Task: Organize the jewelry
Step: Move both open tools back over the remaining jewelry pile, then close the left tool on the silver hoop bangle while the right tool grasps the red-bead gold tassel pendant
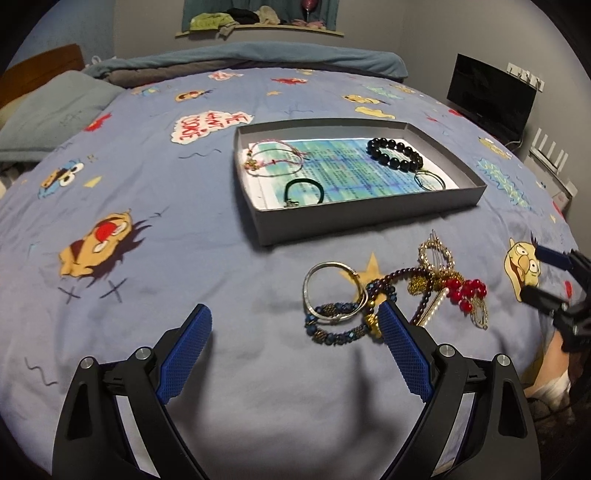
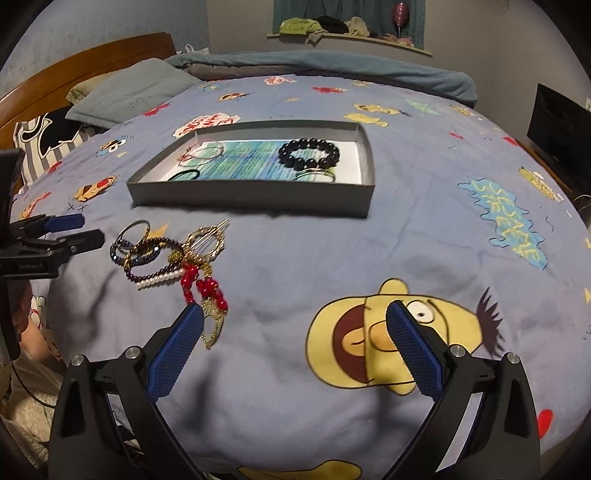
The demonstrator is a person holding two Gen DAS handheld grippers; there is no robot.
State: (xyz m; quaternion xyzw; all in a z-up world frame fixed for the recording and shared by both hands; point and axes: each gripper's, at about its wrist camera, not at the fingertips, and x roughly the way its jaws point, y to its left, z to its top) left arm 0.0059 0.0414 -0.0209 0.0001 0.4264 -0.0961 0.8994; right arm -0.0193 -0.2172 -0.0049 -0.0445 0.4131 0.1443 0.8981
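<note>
A grey shallow box (image 1: 369, 210) (image 2: 251, 197) lies on the bed and holds a black bead bracelet (image 1: 394, 154) (image 2: 309, 152), a green band (image 1: 303, 192), a pink cord bracelet (image 1: 273, 157) and a thin bangle (image 1: 428, 180). A loose pile of jewelry lies in front of it: a silver bangle (image 1: 334, 291), a blue bead bracelet (image 1: 332, 325), a purple bead strand (image 1: 399, 277), a gold hair comb (image 1: 436, 254) (image 2: 207, 240) and a red bead piece (image 1: 465, 291) (image 2: 203, 286). My left gripper (image 1: 295, 317) is open just before the pile. My right gripper (image 2: 295, 314) is open, to the right of the pile.
The blue cartoon bedspread (image 1: 147, 258) covers the bed. Pillows (image 1: 51, 114) and a wooden headboard (image 2: 92, 62) lie at the far left. A dark monitor (image 1: 491, 96) stands at the right. A shelf with clothes (image 1: 258, 22) hangs on the back wall.
</note>
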